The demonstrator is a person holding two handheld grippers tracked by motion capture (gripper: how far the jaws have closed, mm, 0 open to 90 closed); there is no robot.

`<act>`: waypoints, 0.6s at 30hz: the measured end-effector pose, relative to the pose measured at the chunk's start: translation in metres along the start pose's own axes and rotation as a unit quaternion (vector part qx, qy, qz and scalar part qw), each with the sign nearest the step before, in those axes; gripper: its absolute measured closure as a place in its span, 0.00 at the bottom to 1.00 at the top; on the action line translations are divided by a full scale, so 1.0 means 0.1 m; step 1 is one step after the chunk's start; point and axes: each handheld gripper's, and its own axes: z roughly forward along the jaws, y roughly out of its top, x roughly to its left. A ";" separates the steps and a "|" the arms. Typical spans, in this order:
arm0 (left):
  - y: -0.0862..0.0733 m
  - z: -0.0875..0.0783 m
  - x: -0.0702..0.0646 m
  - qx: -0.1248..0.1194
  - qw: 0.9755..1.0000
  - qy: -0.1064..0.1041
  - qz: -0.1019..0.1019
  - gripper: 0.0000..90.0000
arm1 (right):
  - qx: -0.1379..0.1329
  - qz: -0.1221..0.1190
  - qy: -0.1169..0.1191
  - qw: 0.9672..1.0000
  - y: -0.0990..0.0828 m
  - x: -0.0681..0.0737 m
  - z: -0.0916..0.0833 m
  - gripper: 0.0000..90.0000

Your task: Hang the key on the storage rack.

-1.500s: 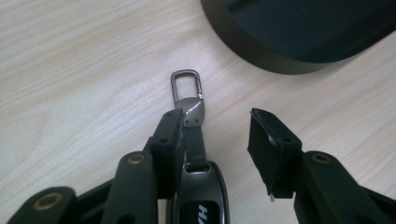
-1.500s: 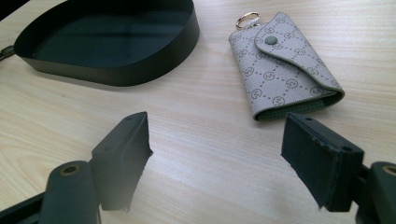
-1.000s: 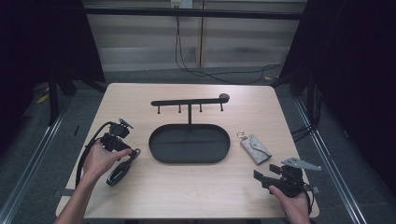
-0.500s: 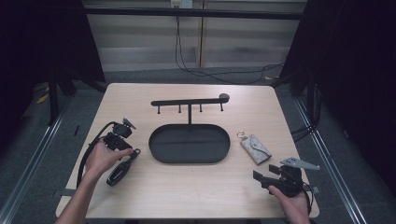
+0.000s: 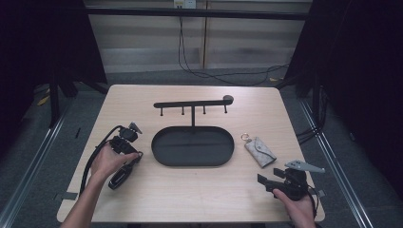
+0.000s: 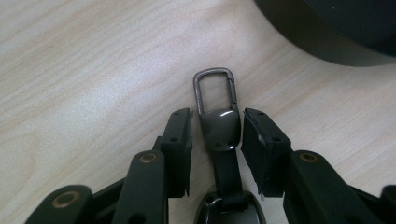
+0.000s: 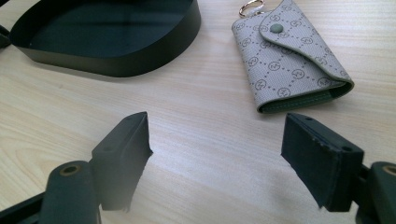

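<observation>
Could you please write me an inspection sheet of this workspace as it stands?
Surface: light wooden table, bare at the near edge.
Job's things: black oval tray with hook stand; grey key pouch right of the tray; key fob with carabiner clip.
Clutter: nothing seen.
Grippers: left gripper open, jaws either side of the fob; right gripper wide open, empty, short of the pouch.
Cables: black cable trails from the left gripper.
Surroundings: dark curtains, floor cables.

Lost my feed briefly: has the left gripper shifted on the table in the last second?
No. In the high view the left gripper sits at the same spot beside the left end of the oval tray.
</observation>
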 end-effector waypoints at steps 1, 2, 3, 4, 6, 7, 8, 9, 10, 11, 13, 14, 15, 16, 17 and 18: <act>0.00 0.00 0.00 0.003 1.000 0.001 0.004 0.69 | 0.001 0.000 -0.001 1.000 0.00 0.00 0.00 0.26; 0.01 0.01 -0.01 0.005 1.000 0.000 0.002 0.69 | 0.002 0.000 0.000 1.000 0.00 0.00 0.01 0.26; 0.01 0.01 -0.01 0.008 1.000 0.002 0.001 0.70 | 0.002 0.000 0.000 1.000 0.00 0.00 0.01 0.26; 0.01 0.02 -0.01 0.005 1.000 0.004 0.001 0.70 | 0.002 0.000 0.000 1.000 0.00 0.00 0.01 0.26; 0.02 0.02 -0.01 0.005 1.000 0.005 0.001 0.70 | 0.002 0.000 0.000 1.000 0.00 0.00 0.01 0.26; 0.02 0.02 -0.01 0.008 1.000 0.010 0.006 0.70 | 0.002 0.000 0.000 1.000 0.00 0.00 0.01 0.26; 0.03 0.02 -0.03 0.010 1.000 0.012 0.005 0.71 | 0.003 0.001 -0.001 1.000 0.00 0.00 0.01 0.26; 0.04 0.02 -0.04 0.014 1.000 0.020 0.003 0.71 | 0.003 0.000 -0.001 1.000 0.00 0.00 0.01 0.26; 0.05 0.03 -0.05 0.019 1.000 0.020 0.009 0.71 | 0.003 0.000 0.000 1.000 0.00 0.00 0.01 0.26; 0.07 0.03 -0.07 0.025 0.999 0.027 0.008 0.71 | 0.003 -0.001 0.000 1.000 0.00 0.00 0.01 0.26; 0.10 0.04 -0.10 0.039 0.999 0.031 0.003 0.72 | 0.004 -0.003 0.000 1.000 0.00 0.00 0.01 0.26; 0.11 0.04 -0.10 0.038 0.999 0.032 0.003 0.73 | 0.004 -0.003 0.000 1.000 0.00 0.01 0.01 0.26; 0.12 0.04 -0.09 0.041 0.999 0.032 0.009 0.74 | 0.004 -0.004 0.000 1.000 0.00 0.01 0.01 0.26; 0.12 0.04 -0.09 0.039 0.999 0.030 0.009 0.74 | 0.005 -0.004 0.000 1.000 0.00 0.01 0.01 0.26; 0.12 0.04 -0.09 0.039 0.999 0.030 0.009 0.74 | 0.004 -0.004 0.000 1.000 0.00 0.01 0.01 0.26; 0.12 0.04 -0.09 0.040 0.999 0.031 0.008 0.74 | 0.005 -0.005 0.001 1.000 0.00 0.01 0.01 0.26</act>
